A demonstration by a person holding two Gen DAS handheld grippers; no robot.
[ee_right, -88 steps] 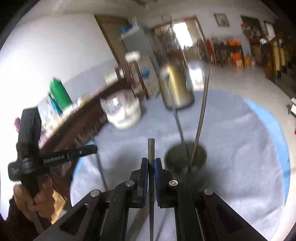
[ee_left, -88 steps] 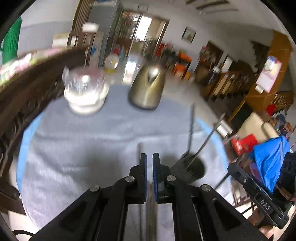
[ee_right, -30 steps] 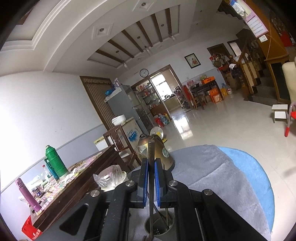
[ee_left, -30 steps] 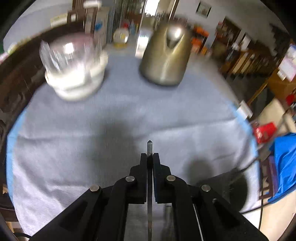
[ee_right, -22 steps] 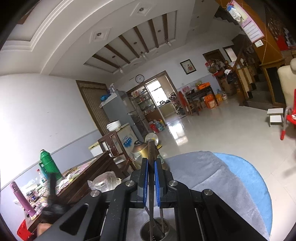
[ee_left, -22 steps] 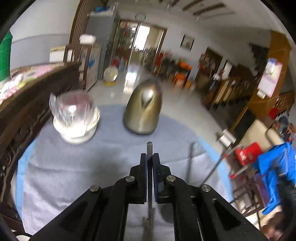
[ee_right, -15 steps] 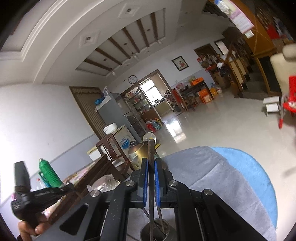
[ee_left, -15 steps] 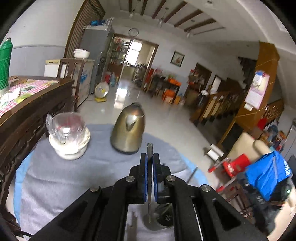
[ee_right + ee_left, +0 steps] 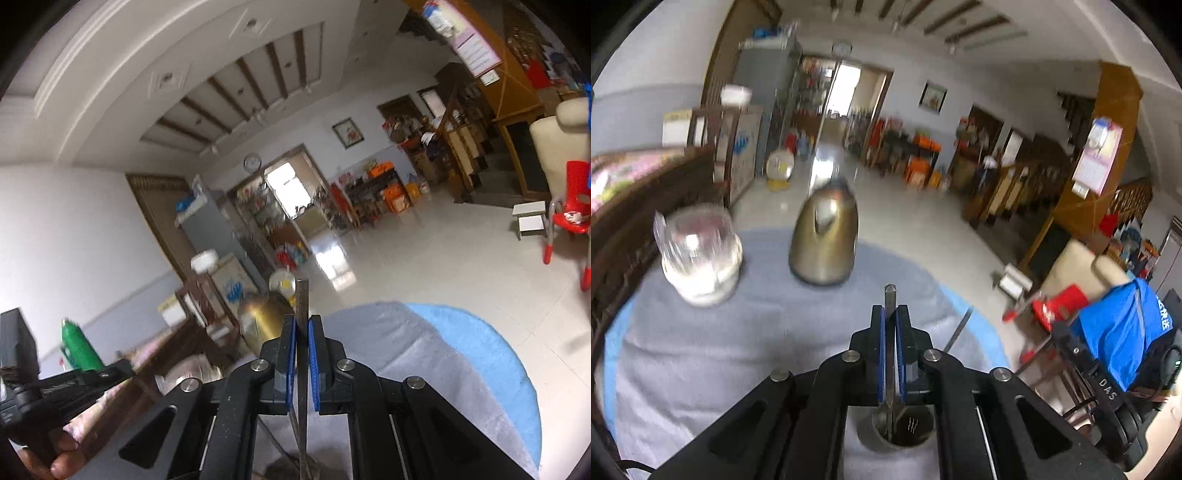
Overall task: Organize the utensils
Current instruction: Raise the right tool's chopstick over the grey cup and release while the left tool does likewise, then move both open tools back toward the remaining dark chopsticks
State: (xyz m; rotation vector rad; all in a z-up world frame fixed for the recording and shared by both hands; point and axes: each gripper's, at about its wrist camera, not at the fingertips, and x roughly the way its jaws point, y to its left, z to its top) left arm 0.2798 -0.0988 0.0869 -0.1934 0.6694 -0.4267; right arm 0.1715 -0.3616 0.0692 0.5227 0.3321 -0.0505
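The left gripper point(image 9: 890, 319) is clenched on a thin metal utensil point(image 9: 889, 332), which is held upright between the blue pads with its lower end inside the round metal cup point(image 9: 899, 434) directly beneath. The right gripper point(image 9: 302, 332) is likewise clamped on a second flat utensil point(image 9: 302, 317) that is directed down toward the same cup point(image 9: 291, 467). The cup stands on the grey cloth of the desk point(image 9: 738, 332); a brass kettle point(image 9: 824, 242) and a glass jar point(image 9: 700, 254) are set farther back. Compared with a second ago, the left gripper has been raised and brought over the cup.
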